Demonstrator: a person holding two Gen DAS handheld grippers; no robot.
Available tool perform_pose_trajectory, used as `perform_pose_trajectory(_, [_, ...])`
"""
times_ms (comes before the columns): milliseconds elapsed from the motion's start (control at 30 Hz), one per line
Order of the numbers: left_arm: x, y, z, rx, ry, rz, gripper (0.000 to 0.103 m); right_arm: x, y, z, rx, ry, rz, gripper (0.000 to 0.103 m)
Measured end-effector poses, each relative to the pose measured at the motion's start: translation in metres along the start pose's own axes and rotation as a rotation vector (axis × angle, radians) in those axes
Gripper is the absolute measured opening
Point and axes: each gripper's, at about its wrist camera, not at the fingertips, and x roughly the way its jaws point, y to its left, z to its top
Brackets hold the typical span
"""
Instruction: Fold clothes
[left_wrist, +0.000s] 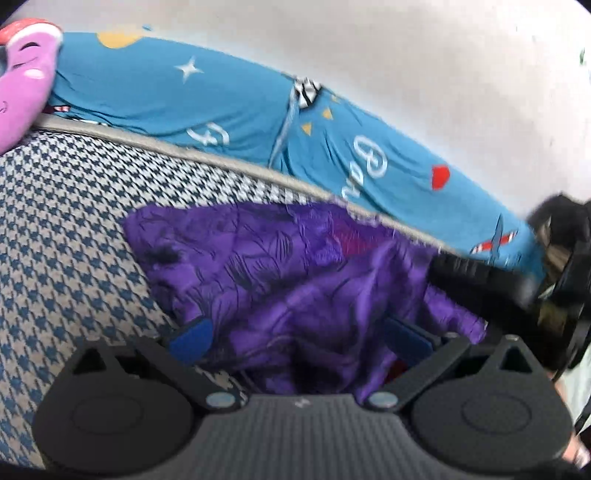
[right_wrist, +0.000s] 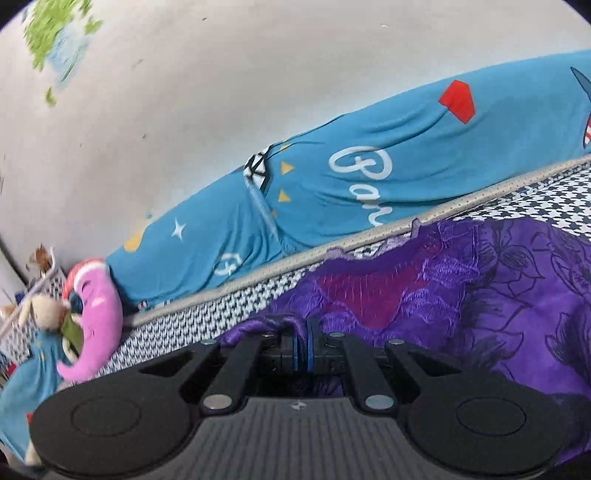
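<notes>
A purple garment (left_wrist: 280, 266) with dark floral print and a magenta patch lies crumpled on a houndstooth bed cover (left_wrist: 66, 229). My left gripper (left_wrist: 295, 338) stands open over it, blue pads spread wide with a fold of purple cloth lying loosely between them. In the right wrist view the same purple garment (right_wrist: 498, 288) fills the lower right. My right gripper (right_wrist: 303, 349) is shut on a bunched edge of it, blue pads pressed together on the fabric. The other gripper's black body (left_wrist: 546, 280) shows at the right of the left wrist view.
A long blue pillow (right_wrist: 369, 177) with stars and white lettering lies along the bed's far edge against a pale wall (right_wrist: 221, 92). A pink plush toy (right_wrist: 96, 314) sits at the bed's end, beside other small toys. A grey piped mattress edge (left_wrist: 221, 162) borders the cover.
</notes>
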Motion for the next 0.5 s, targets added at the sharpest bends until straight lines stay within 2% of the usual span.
perform_pose_trajectory(167, [0.031, -0.012, 0.005, 0.035, 0.057, 0.028, 0.103, 0.005, -0.015, 0.010, 0.062, 0.006, 0.019, 0.011])
perform_pose_trajectory(233, [0.044, -0.011, 0.009, 0.039, 0.067, 0.070, 0.103, 0.004, -0.015, 0.009, 0.042, 0.012, 0.002, 0.011])
perform_pose_trajectory(267, [0.051, -0.010, 0.011, 0.040, 0.071, 0.095, 0.103, 0.002, -0.014, 0.009, 0.017, 0.014, -0.013, 0.016])
perform_pose_trajectory(300, [0.058, -0.009, 0.013, 0.041, 0.076, 0.121, 0.103, 0.001, -0.013, 0.009, -0.008, 0.017, -0.029, 0.026])
perform_pose_trajectory(367, [0.071, -0.007, 0.017, 0.042, 0.085, 0.171, 0.103, -0.007, -0.012, 0.008, -0.043, 0.014, -0.047, 0.039])
perform_pose_trajectory(500, [0.086, 0.001, 0.027, 0.014, 0.088, 0.213, 0.103, -0.030, -0.013, 0.006, -0.108, -0.018, -0.059, 0.043])
